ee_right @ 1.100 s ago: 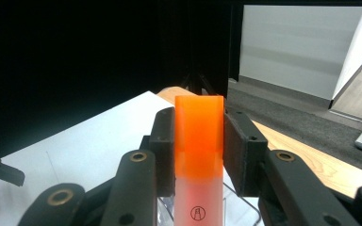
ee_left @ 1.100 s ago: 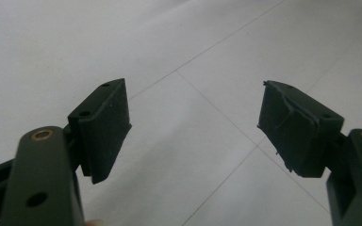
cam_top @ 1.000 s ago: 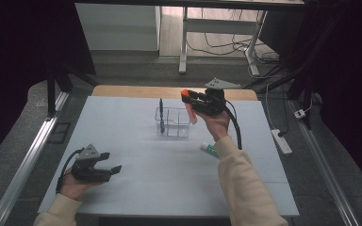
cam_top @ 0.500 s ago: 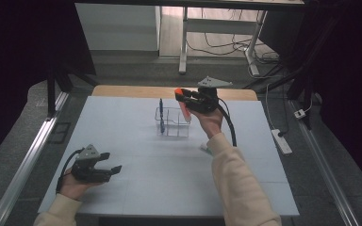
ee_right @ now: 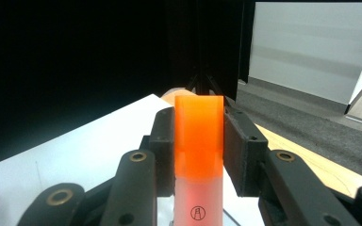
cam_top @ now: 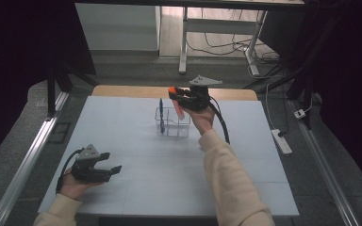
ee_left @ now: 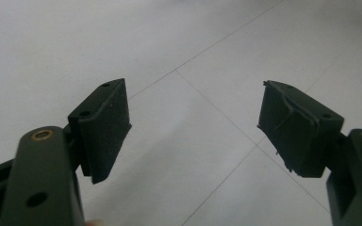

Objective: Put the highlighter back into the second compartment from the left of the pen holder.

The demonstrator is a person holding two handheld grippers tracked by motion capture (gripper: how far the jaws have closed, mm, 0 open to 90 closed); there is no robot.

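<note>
Right gripper (ee_right: pixel 199 141): jaws clamped on orange-capped tube (ee_right: pixel 199 141), above clear organiser (cam_top: pixel 173 123).
Organiser contents: blue pen (cam_top: pixel 160 109), apparently upright.
Left gripper (ee_left: pixel 193 127): jaws apart, nothing between, over white table (ee_left: pixel 52 42).

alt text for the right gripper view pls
The right gripper clamps an orange-capped tube upright between its two black jaws, its pale lower body bearing a small round mark. Behind lie a white table and a dark backdrop.

left gripper (ee_left: pixel 193 127) jaws wide apart, nothing between; white table (ee_left: pixel 193 47) with thin seams below.
</note>
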